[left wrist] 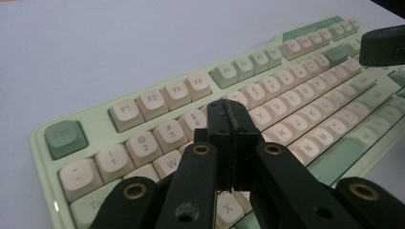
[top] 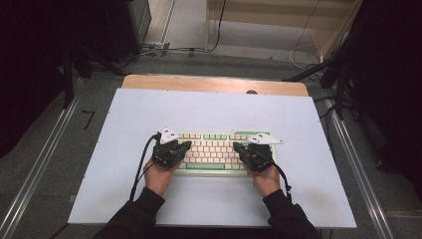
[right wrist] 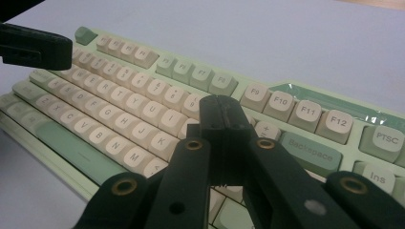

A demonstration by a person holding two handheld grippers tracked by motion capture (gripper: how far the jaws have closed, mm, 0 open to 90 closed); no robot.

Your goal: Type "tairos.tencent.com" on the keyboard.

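I hold a hand-held gripper in each hand over a mint-green keyboard (top: pixel 211 151) that lies on the pale blue table (top: pixel 209 112), a little nearer my side than the far edge, its long side running across in front of me. My left hand-held gripper (top: pixel 183 146) sits over the keyboard's left end, and in the left gripper view its two black jaws are clenched flat against each other with nothing between them, their tip above the number row near the 4 and 5 keys; whether the tip actually touches a keycap I cannot tell from this angle. My right hand-held gripper (top: pixel 239 148) is over the keyboard's right part, its jaws likewise pressed together and empty in the right gripper view, the tip standing over the keys just left of the Backspace key (right wrist: pixel 311 153). The cream letter keys fill the middle of the board, with green keys such as Esc (left wrist: pixel 66 138) at the corner and a long green space bar (right wrist: pixel 79 151) along the near edge. A black cable (top: pixel 139 167) trails from the left one back past my wrist. Beyond the table's wooden far edge lies grey floor (top: pixel 199 59) with cables.
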